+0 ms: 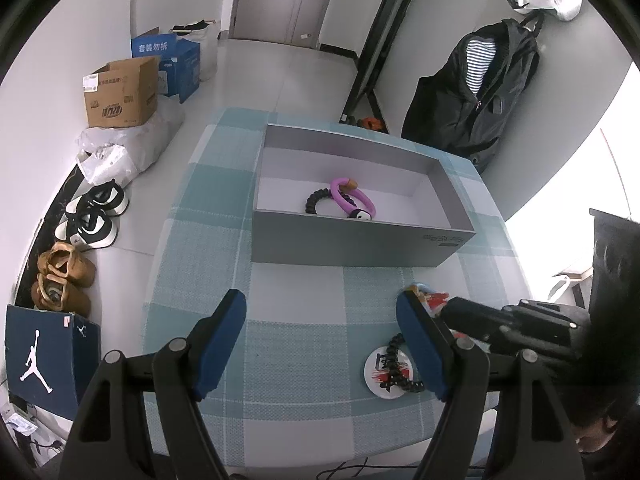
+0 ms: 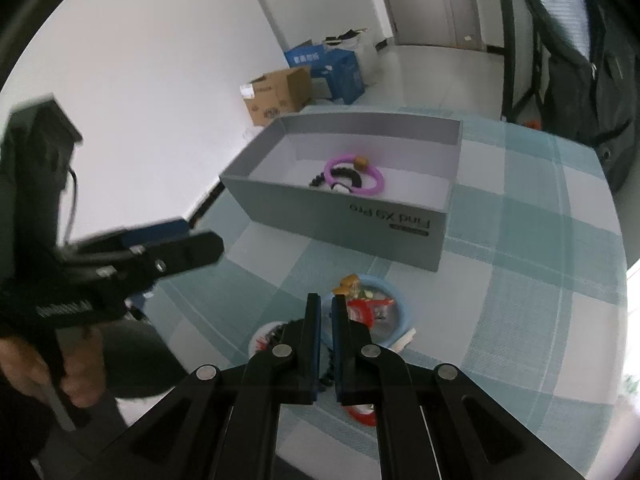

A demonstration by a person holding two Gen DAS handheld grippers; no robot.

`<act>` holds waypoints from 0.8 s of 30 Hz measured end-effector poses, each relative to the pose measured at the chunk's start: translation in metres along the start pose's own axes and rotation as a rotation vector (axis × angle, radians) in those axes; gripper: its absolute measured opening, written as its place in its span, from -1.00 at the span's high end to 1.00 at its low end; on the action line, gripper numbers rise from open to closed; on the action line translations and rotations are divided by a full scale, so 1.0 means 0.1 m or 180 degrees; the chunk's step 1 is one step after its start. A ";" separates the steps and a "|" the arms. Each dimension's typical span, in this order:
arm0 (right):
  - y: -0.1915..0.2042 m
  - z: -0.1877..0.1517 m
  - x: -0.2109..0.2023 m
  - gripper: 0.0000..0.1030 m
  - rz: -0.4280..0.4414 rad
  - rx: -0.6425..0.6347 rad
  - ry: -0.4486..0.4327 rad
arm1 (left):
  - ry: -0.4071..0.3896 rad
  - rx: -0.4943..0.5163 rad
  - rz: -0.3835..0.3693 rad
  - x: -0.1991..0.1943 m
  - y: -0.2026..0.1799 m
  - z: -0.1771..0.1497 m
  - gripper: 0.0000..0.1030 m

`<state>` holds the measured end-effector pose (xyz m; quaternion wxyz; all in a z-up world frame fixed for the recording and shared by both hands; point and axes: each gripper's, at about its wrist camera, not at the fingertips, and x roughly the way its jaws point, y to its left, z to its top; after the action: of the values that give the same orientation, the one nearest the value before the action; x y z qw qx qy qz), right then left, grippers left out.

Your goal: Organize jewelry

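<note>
A grey open box stands on the checked tablecloth. In it lie a purple ring bracelet and a black beaded bracelet. My left gripper is open and empty above the cloth in front of the box. To its right a black beaded bracelet lies on a white round badge. My right gripper has its jaws nearly closed, a narrow gap left, over the black beaded bracelet beside a blue ring with red trinkets. Whether it grips anything is hidden.
The checked tablecloth covers a small table with floor to the left. Shoes, cardboard boxes and a blue shoebox lie on the floor. A black jacket hangs behind the table. The left gripper shows in the right wrist view.
</note>
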<state>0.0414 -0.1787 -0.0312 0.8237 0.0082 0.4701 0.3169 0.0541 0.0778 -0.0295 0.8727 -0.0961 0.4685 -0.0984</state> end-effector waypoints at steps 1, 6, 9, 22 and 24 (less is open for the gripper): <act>-0.03 0.02 -0.03 0.92 0.0057 0.0064 -0.0028 | 0.0005 -0.0003 -0.0009 0.01 0.00 0.00 -0.43; -0.15 0.09 -0.12 0.92 0.0244 0.0275 -0.0127 | 0.0035 0.0010 -0.0024 0.03 -0.01 -0.02 -0.43; -0.23 0.10 -0.10 0.92 0.0391 0.0447 -0.0068 | 0.0061 0.0004 -0.0040 0.05 -0.01 -0.02 -0.43; -0.49 0.10 -0.42 0.92 0.0551 0.0810 -0.0306 | 0.0142 0.0407 -0.0320 0.08 -0.39 -0.13 -0.43; -0.52 0.10 -0.49 0.92 0.0518 0.0822 -0.0364 | 0.0139 0.0580 -0.0303 0.10 -0.51 -0.15 -0.43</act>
<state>0.0587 -0.2434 -0.0044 0.8128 0.1700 0.4571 0.3186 0.0424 0.0246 -0.0323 0.8618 -0.0364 0.4713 -0.1839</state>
